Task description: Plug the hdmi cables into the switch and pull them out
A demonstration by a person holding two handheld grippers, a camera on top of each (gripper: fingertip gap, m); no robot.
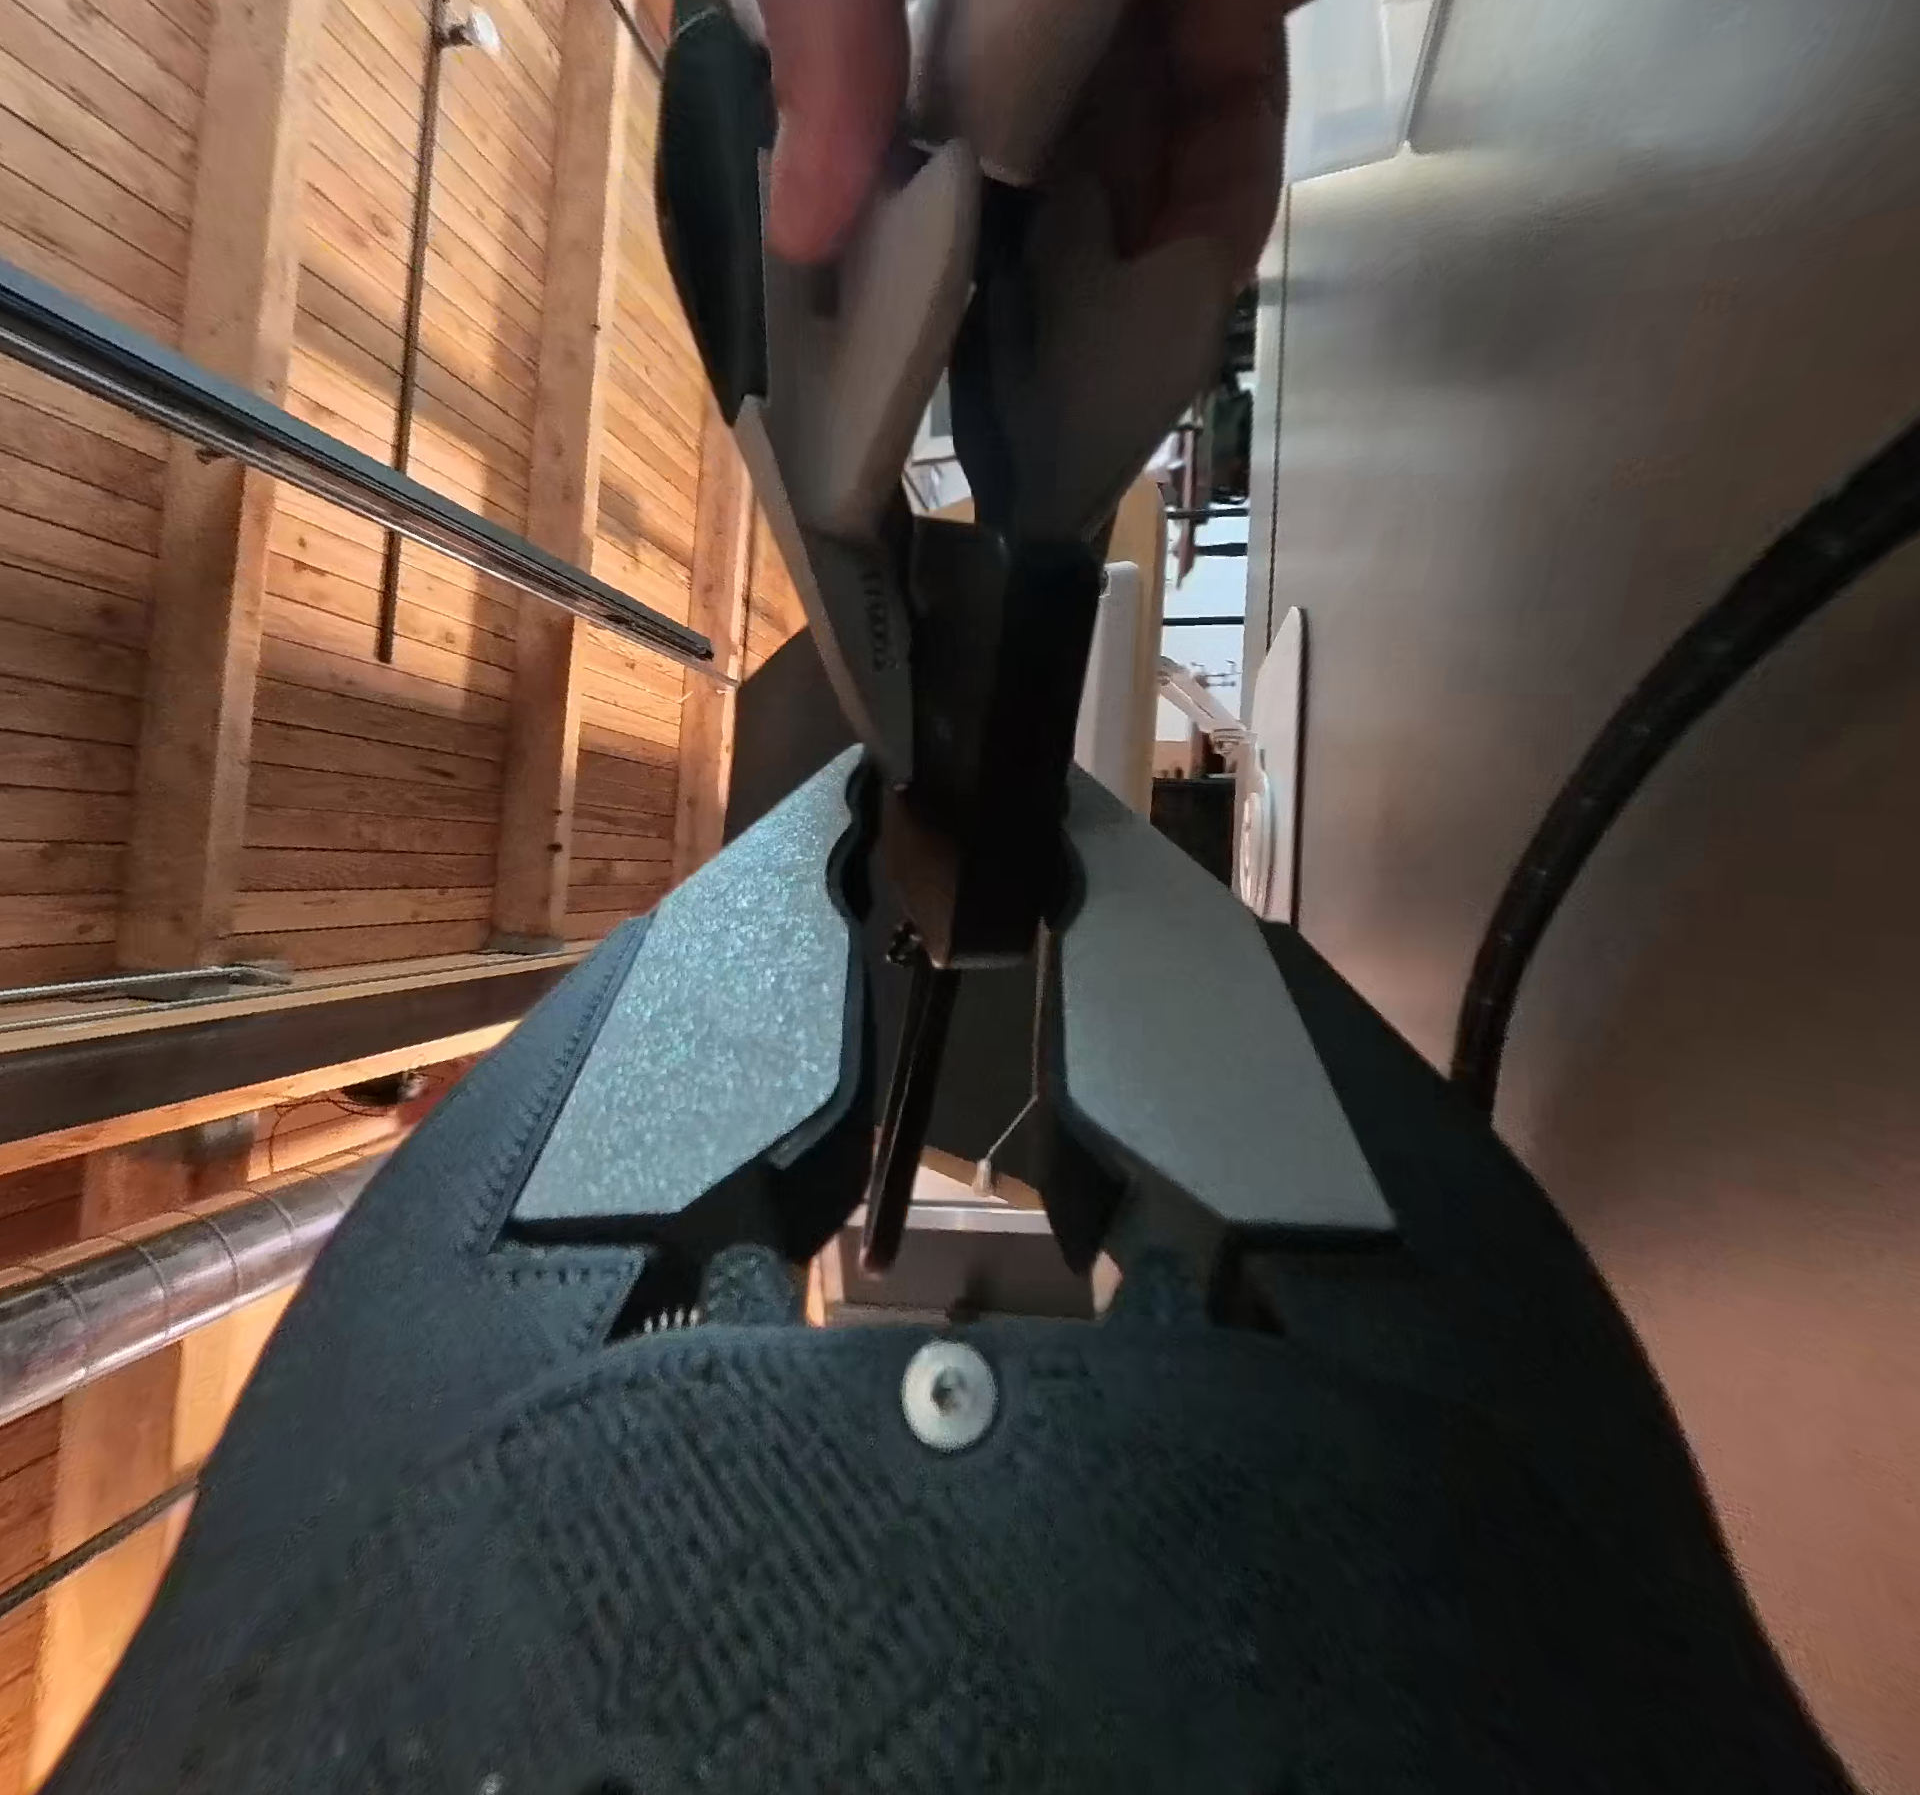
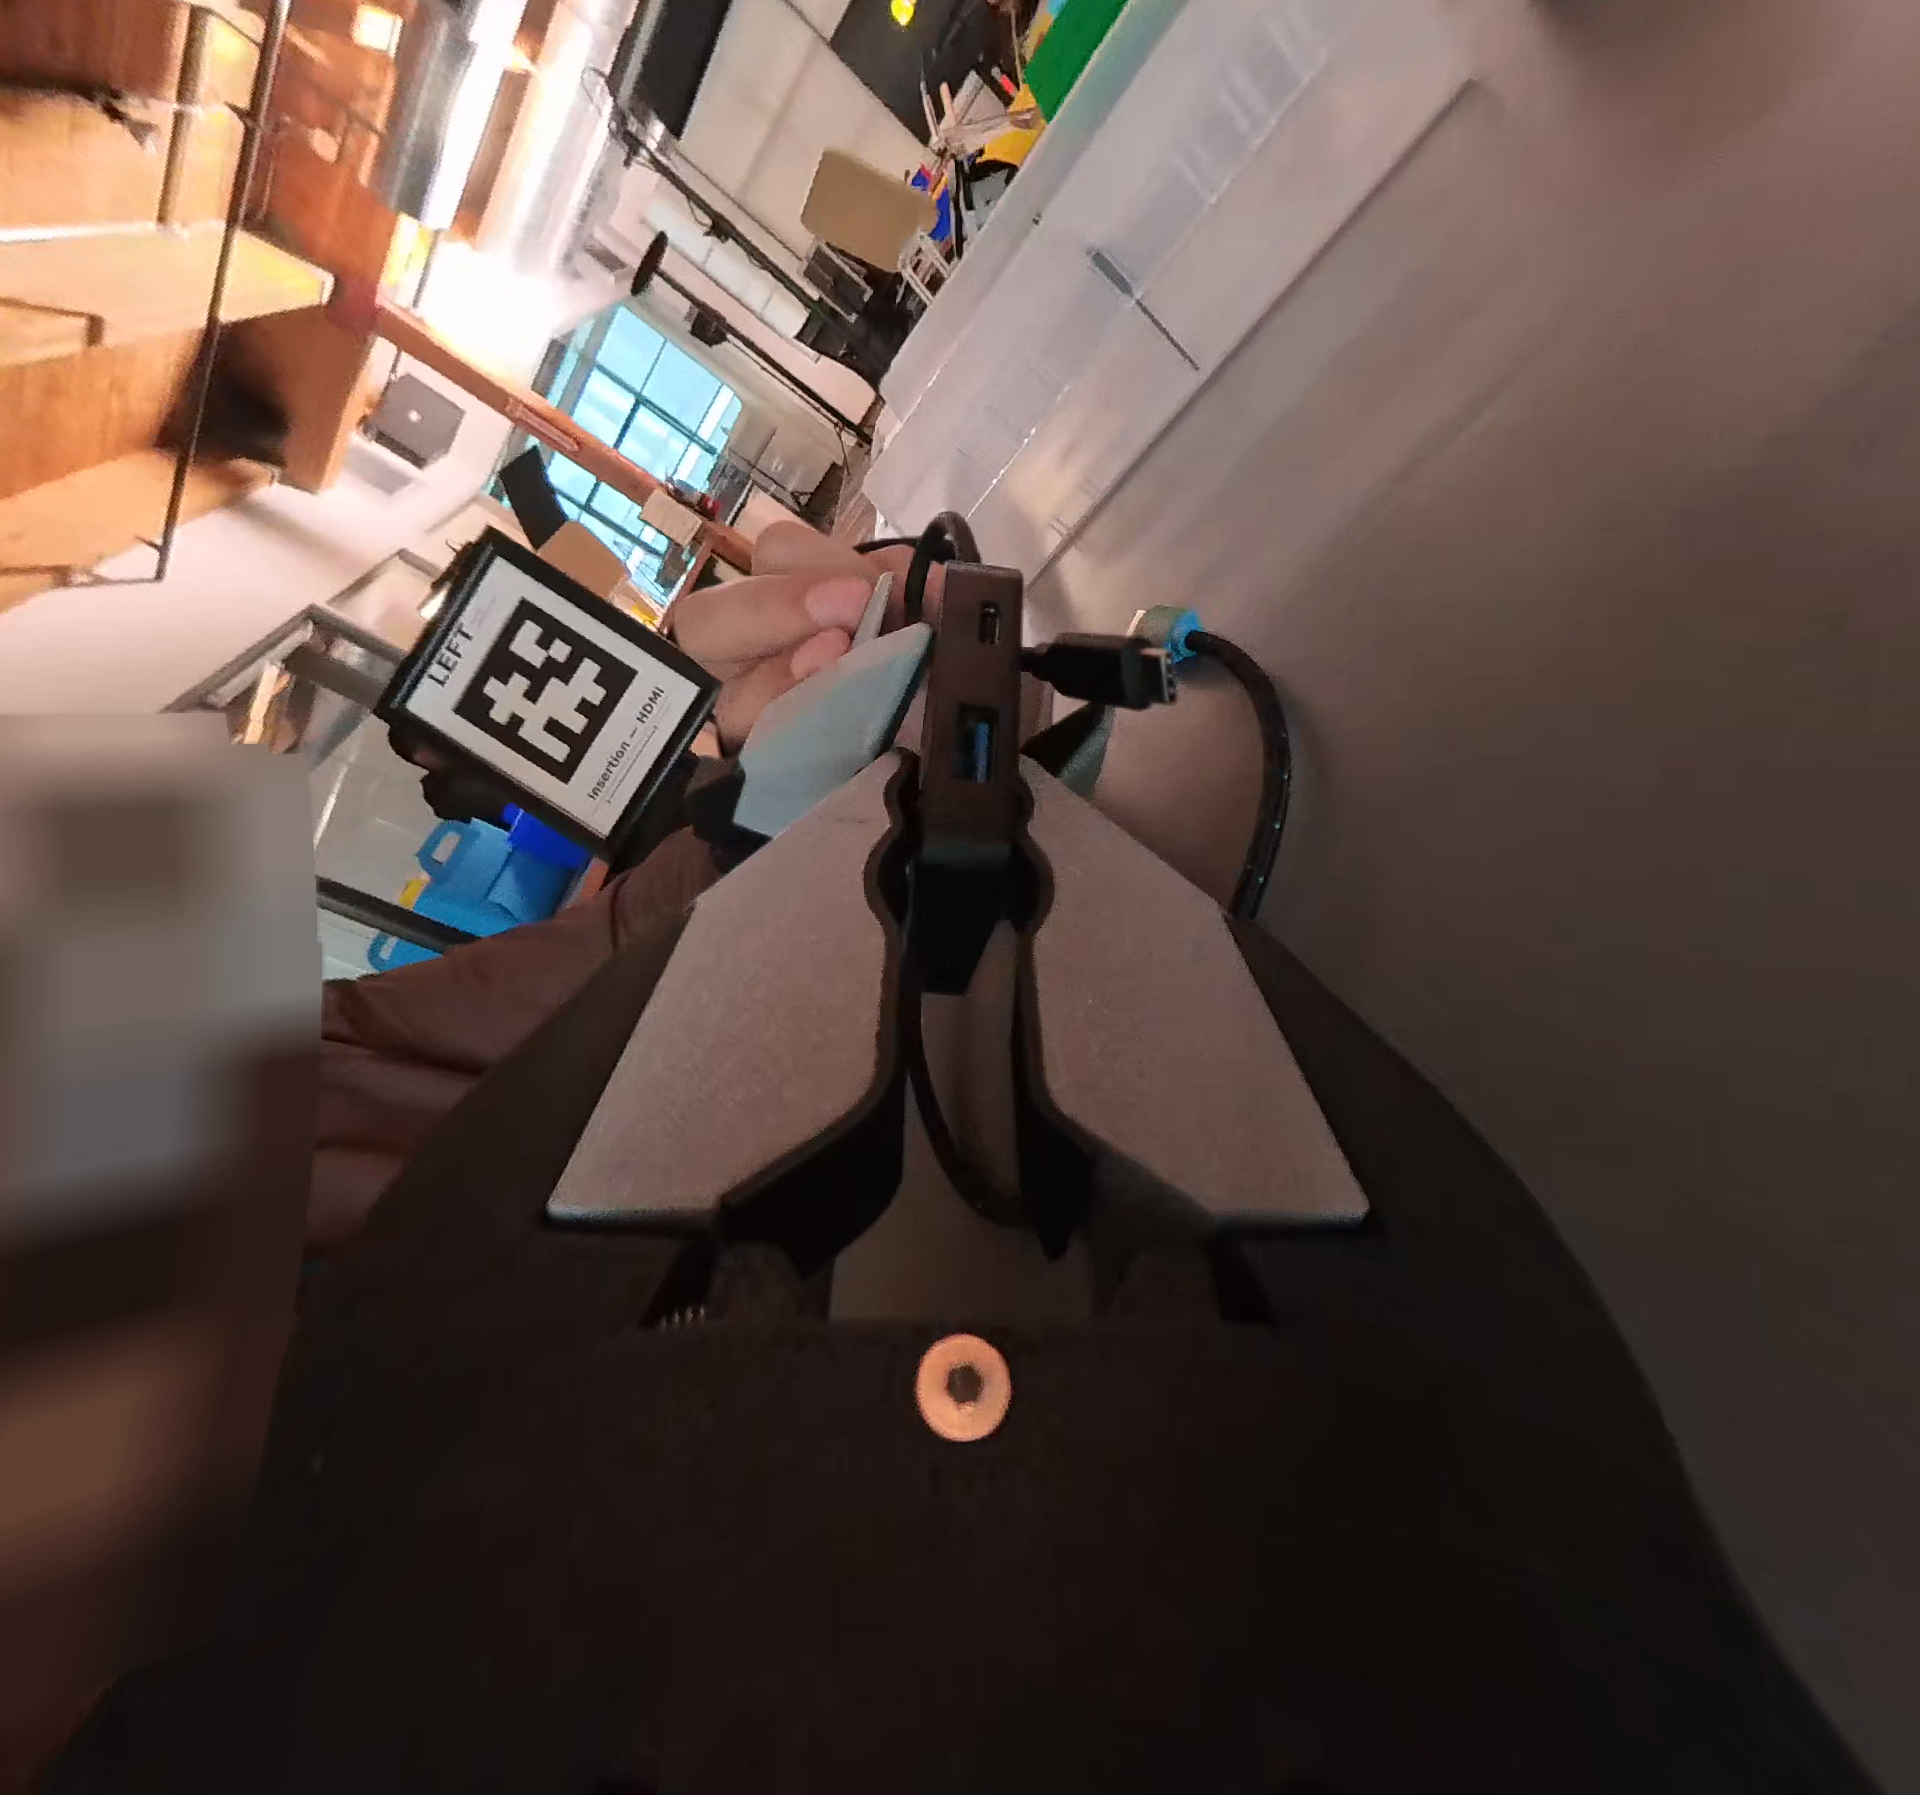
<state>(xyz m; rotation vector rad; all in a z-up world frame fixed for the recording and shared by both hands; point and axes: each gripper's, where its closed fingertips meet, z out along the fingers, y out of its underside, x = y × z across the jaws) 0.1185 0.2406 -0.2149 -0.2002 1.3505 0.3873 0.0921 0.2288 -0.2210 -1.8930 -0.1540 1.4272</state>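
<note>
Black-and-white marker label on left hand-held gripper — beside gripped switch.

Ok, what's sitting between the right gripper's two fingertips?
The dark switch, clamped by both fingertips of the right gripper; its ports face the camera. The right wrist view shows it.

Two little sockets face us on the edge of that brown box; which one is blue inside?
The larger socket, the one nearer the right gripper holding the box. The other socket is smaller, dark, and farther up the edge.
</note>
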